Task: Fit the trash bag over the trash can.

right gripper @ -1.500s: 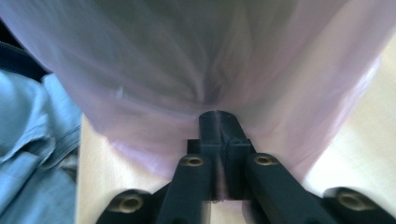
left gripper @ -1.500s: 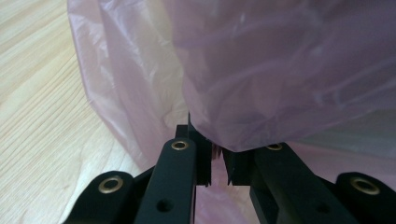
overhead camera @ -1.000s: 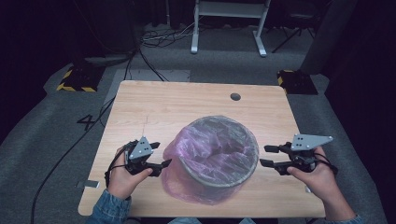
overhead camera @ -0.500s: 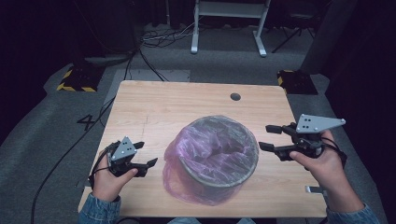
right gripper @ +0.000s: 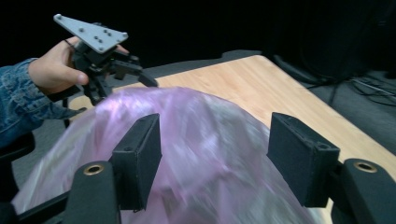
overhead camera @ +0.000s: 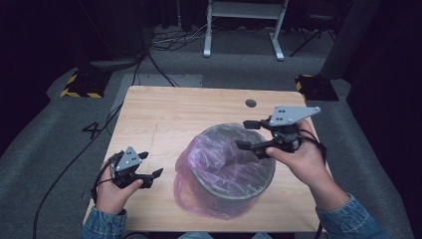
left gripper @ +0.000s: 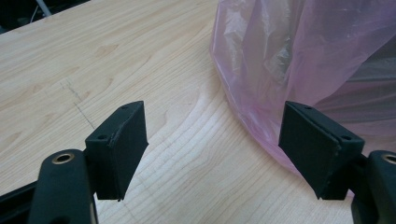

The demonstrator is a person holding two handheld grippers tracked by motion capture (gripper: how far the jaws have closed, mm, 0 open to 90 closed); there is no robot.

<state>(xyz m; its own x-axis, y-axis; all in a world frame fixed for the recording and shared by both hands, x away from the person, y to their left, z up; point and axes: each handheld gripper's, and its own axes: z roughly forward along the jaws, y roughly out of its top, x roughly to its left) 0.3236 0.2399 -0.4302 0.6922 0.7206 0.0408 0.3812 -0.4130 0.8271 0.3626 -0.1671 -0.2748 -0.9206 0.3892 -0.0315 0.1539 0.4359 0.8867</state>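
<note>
Pink bag (right gripper: 205, 154) motion-blurred in the right gripper view (bin wall hidden beneath it)

We see a light wooden desk (overhead camera: 164, 114) on grey carpet, with a small dark round grommet (overhead camera: 251, 103) near its far right corner. Beyond the far edge stands a white metal frame (overhead camera: 244, 30) with loose cables (overhead camera: 174, 40) beside it on the floor. Off each far corner sits a black block with yellow-black hazard stripes (overhead camera: 79, 84), and a "4" (overhead camera: 93, 130) is marked on the carpet by the left edge.
</note>
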